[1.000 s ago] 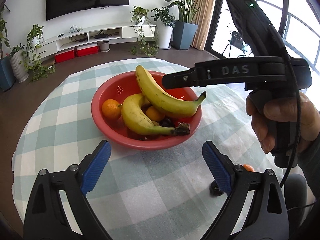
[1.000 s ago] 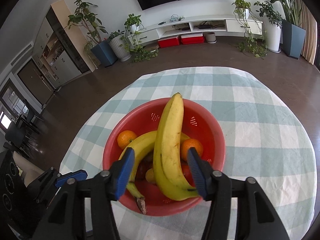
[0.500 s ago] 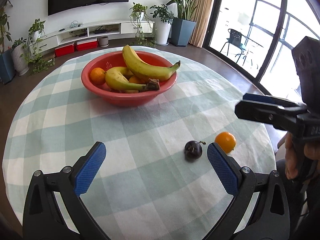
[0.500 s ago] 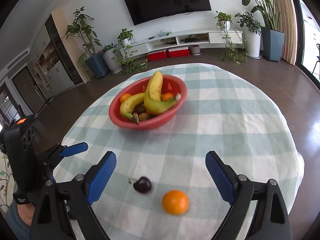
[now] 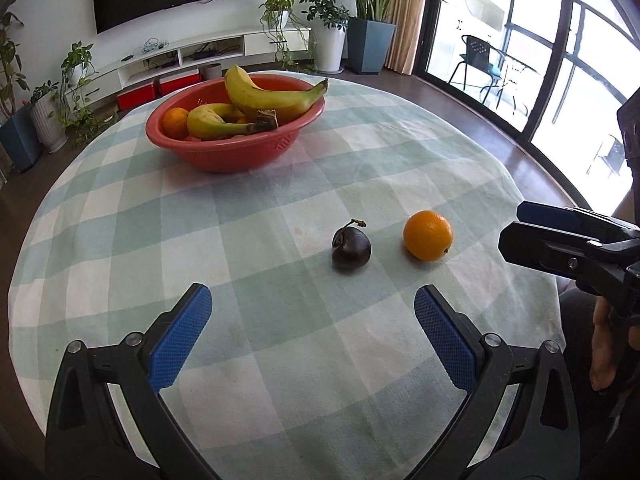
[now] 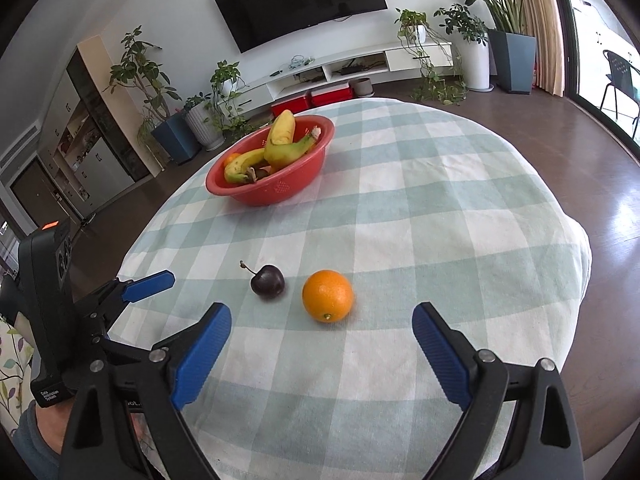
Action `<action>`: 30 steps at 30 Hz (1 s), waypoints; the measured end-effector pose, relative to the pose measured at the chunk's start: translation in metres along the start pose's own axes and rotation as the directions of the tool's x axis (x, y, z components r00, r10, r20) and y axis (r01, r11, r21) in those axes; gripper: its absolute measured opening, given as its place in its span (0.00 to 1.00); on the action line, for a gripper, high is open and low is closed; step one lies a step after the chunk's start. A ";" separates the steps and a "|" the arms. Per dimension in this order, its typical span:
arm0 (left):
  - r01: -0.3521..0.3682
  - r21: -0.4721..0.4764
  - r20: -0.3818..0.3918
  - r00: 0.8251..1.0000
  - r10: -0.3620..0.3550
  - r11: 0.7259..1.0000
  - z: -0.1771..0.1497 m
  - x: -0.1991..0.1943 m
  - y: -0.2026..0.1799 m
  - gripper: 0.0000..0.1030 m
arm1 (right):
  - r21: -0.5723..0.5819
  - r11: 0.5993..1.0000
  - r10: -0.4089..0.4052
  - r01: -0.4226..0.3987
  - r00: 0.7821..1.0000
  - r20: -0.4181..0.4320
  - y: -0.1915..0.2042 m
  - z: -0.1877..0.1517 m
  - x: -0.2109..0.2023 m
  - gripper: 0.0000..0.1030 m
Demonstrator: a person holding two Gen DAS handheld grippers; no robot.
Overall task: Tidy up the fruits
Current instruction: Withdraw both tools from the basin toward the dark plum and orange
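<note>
Orange [image 6: 327, 295]: round, glossy, loose on the desk [image 6: 440, 208] near the front edge, stem dimple facing the near edge. Dark plum [image 6: 267, 281] just beside it, apart, short stem sticking up; could be a big cherry, hard to tell. Red bowl [image 6: 280, 188] sits upright toward the far edge, well apart from both. In it: two yellow bananas [image 5: 268, 98], the top one lying across the lower, its tip over the rim; one small orange fruit [image 5: 175, 122] against the bowl's wall. More fruit underneath, mostly hidden.
</note>
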State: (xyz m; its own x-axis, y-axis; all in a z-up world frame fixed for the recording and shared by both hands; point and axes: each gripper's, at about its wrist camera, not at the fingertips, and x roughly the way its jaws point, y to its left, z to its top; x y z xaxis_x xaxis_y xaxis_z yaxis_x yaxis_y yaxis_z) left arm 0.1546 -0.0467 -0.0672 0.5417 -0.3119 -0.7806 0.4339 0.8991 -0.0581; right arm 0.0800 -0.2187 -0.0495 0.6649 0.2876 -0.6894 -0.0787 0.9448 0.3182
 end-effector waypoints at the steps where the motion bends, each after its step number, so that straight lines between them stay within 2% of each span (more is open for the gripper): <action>1: -0.014 -0.005 -0.022 1.000 0.014 1.000 0.000 0.003 -0.001 1.00 | 0.000 1.000 -0.003 0.003 1.000 0.000 -0.001 -0.001 0.000 0.91; 6: -0.053 0.006 -0.055 0.997 0.053 0.999 0.001 0.012 -0.004 1.00 | -0.005 1.000 -0.023 0.023 1.000 0.004 -0.004 -0.004 -0.001 0.91; 16: -0.066 0.037 -0.059 0.996 0.069 0.997 0.006 0.022 -0.006 1.00 | -0.027 0.999 -0.032 0.033 0.999 0.027 -0.004 -0.002 -0.003 0.91; 23: -0.049 0.074 -0.061 0.997 0.054 0.996 0.017 0.033 -0.007 1.00 | -0.066 0.997 -0.039 0.040 0.999 0.009 0.000 -0.001 0.000 0.75; 30: -0.043 0.103 -0.078 0.996 0.051 0.994 0.032 0.045 -0.004 0.99 | -0.054 0.998 -0.040 0.040 0.999 -0.010 -0.004 -0.002 0.005 0.74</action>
State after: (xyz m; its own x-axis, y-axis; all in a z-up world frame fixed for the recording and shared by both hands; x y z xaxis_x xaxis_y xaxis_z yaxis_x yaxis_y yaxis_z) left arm 0.2003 -0.0744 -0.0816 0.5056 -0.2408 -0.8285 0.4824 0.8751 0.0401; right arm 0.0823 -0.2207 -0.0551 0.6604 0.2508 -0.7078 -0.0920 0.9625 0.2552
